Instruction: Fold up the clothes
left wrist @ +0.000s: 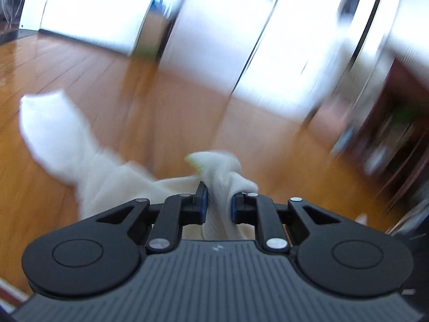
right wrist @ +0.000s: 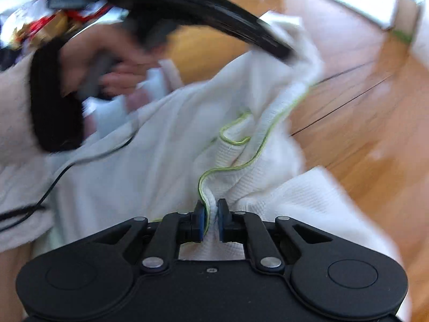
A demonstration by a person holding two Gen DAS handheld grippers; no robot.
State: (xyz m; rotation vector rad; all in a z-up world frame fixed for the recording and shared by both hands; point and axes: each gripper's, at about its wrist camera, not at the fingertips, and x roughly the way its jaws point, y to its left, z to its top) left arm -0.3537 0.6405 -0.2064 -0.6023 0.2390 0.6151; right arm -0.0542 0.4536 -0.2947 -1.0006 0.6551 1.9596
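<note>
Wood floor (left wrist: pixel 80 80) below; both tools (left wrist: pixel 217 204) (right wrist: pixel 210 221) clamp white garment (right wrist: pixel 174 147) between pads.

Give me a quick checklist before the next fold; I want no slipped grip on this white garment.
1. Left tool shut on the garment: ok.
2. Right tool shut on the green-trimmed edge: ok.
3. Garment lifted off the wooden floor: cannot tell.
4. Black cable clear of the cloth: not ok, it lies across it.
5. Views sharp enough to judge alignment: not ok, blurred.

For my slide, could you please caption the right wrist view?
Right gripper pinching green-trimmed white garment above wooden floor.
</note>
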